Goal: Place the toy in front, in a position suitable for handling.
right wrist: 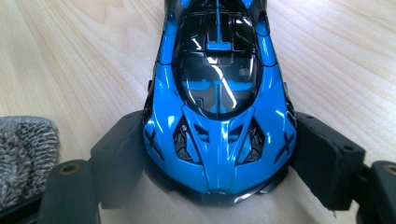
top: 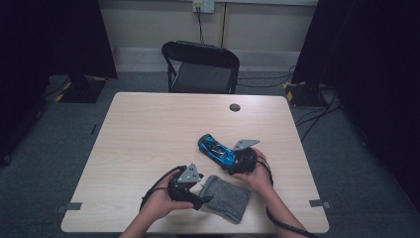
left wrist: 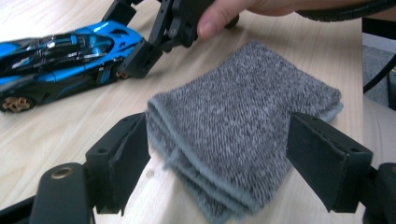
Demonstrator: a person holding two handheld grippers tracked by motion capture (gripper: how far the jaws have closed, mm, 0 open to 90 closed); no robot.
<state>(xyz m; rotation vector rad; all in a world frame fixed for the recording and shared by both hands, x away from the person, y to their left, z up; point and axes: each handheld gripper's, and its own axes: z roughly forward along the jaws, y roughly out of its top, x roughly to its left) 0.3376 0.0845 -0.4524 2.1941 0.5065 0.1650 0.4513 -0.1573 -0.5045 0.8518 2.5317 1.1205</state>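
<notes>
**Two grippers at work on a toy car and a folded cloth**

From the high view, I have the right gripper (top: 236,159) at one end of the blue toy car (top: 216,148), which stands on the desk (top: 148,129) right of centre. In the right gripper view, my fingers (right wrist: 119,154) sit against both flanks of the car's (right wrist: 219,107) near end, clamping it.

My left gripper (top: 204,198) lies at the near edge of the desk, at the left end of the grey folded cloth (top: 227,197). In the left gripper view the cloth (left wrist: 238,126) lies flat on the desk between the fingers (left wrist: 324,156); the left finger touches its folded edge, while the right finger stands just beside its side, so I cannot tell whether they press it.

Cloth and car lie near each other, not touching. A black chair (top: 200,67) stands beyond the far edge.
</notes>
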